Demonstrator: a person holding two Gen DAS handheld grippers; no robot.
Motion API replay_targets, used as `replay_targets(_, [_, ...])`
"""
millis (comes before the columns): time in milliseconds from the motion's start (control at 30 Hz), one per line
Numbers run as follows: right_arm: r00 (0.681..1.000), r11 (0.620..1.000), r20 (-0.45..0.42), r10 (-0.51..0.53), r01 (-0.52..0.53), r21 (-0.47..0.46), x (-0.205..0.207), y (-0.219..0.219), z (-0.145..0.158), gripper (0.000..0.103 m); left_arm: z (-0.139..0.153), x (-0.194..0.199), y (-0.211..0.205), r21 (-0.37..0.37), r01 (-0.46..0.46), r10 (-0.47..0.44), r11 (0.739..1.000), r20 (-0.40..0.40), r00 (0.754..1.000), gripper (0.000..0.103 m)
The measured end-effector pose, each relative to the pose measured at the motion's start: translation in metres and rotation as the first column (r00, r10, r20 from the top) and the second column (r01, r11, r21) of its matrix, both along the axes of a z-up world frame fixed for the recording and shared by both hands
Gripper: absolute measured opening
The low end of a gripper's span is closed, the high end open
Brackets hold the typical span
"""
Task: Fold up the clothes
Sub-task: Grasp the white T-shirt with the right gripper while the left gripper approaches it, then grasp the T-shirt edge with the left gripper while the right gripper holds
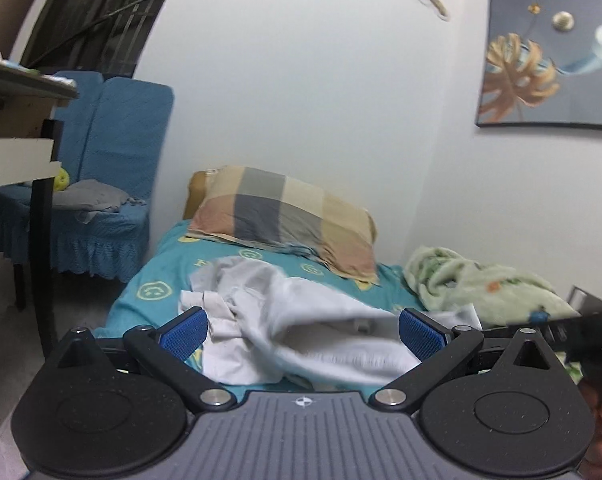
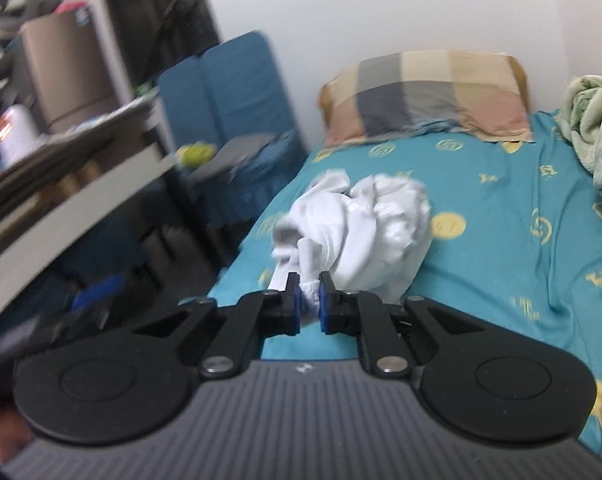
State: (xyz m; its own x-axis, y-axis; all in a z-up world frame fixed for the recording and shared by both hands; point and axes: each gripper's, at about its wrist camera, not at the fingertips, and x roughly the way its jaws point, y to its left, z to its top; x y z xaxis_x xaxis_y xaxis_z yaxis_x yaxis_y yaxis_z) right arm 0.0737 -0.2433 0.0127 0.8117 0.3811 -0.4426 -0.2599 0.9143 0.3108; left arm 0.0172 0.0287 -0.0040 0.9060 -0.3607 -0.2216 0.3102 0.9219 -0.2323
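A crumpled white garment (image 1: 301, 320) lies bunched on the teal bed sheet (image 1: 157, 276). My left gripper (image 1: 303, 330) is open, its blue pads wide apart on either side of the garment's near part, holding nothing. In the right wrist view the same white garment (image 2: 365, 224) hangs in a bundle from my right gripper (image 2: 309, 304), which is shut on a fold of its near edge, just above the sheet (image 2: 501, 240). The right gripper's dark body shows at the right edge of the left wrist view (image 1: 581, 328).
A checked pillow (image 1: 285, 216) lies at the head of the bed by the white wall. A green fleece blanket (image 1: 481, 292) is heaped on the bed's right side. A blue covered chair (image 1: 101, 200) with a grey cloth and a desk (image 1: 17, 160) stand left of the bed.
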Motion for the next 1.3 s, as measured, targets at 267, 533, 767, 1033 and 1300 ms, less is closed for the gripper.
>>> replay_targets(267, [0.999, 0.998, 0.029, -0.029, 0.027, 0.056, -0.052, -0.038, -0.001, 0.012, -0.015, -0.014, -0.047, 0.31, -0.012, -0.003, 0.951, 0.047, 0.999, 0.102])
replay_targets(533, [0.998, 0.984, 0.026, -0.058, 0.053, 0.168, -0.046, -0.075, -0.01, 0.012, -0.053, 0.047, -0.091, 0.429, 0.087, -0.058, 0.899, -0.079, 0.995, 0.094])
replay_targets(767, [0.999, 0.99, 0.031, -0.011, 0.006, 0.143, -0.04, -0.061, -0.022, 0.012, -0.085, 0.107, -0.096, 0.349, 0.1, -0.036, 0.932, -0.186, 0.982, 0.086])
replay_targets(1033, [0.999, 0.998, 0.016, -0.028, 0.027, 0.06, -0.02, -0.047, -0.037, 0.012, -0.107, 0.143, -0.062, 0.149, -0.013, 0.054, 0.989, -0.27, 0.961, 0.078])
replay_targets(1300, [0.993, 0.996, 0.11, -0.047, 0.038, 0.083, -0.028, -0.047, -0.027, 0.012, -0.121, 0.145, -0.059, 0.137, 0.014, 0.033, 0.991, -0.337, 0.941, 0.065])
